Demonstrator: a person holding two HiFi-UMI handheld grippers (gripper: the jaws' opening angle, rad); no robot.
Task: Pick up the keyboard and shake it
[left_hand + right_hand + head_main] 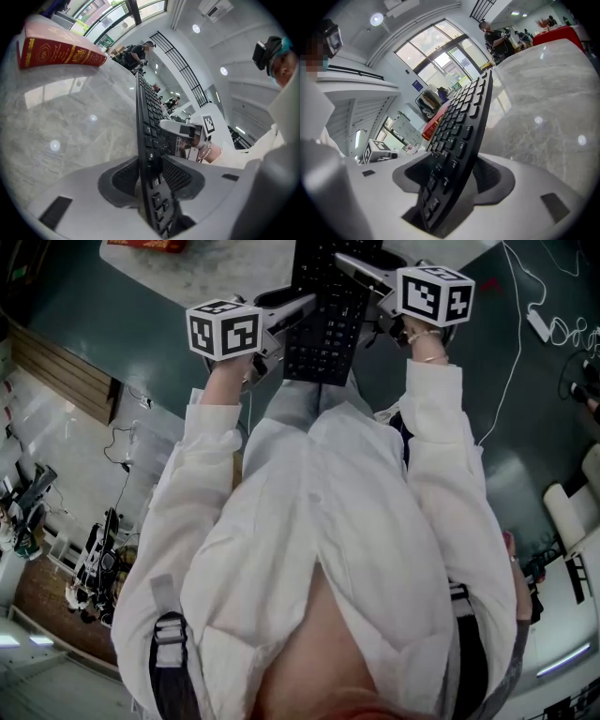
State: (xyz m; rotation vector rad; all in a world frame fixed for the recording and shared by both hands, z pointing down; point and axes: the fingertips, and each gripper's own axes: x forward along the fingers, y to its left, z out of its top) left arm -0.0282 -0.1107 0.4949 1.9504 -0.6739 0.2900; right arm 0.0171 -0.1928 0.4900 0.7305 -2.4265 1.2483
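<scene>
Surface: pale grey marbled tabletop [225, 268], glossy, with ceiling lamps mirrored in it. Dark green floor [103, 324] around it. White cables [525, 296] trail over the floor at 2 o'clock in the head view. The room is a tall bright hall, with big windows [440, 61] and a black railing [183, 70] overhead.

Hard to make out: a red book [61, 49] lies on the tabletop at 11 o'clock and is nearly cut off in the head view. The top of that frame also cuts off the keyboard's far end. No view settles whether the keyboard rests on the tabletop or hangs clear of it.

Keyboard [328, 324]: black, keys up, at 12 o'clock in the head view. Its long axis runs from 12 to 6, and its near end juts past the tabletop edge.

Left gripper [295, 310]: jaws clamped on the keyboard's 9 o'clock long edge, with a pad tight against each face.

Right gripper [361, 273]: at the 3 o'clock edge. Its jaws stand apart around the keyboard, which leans between the pads and is not pinched.
</scene>
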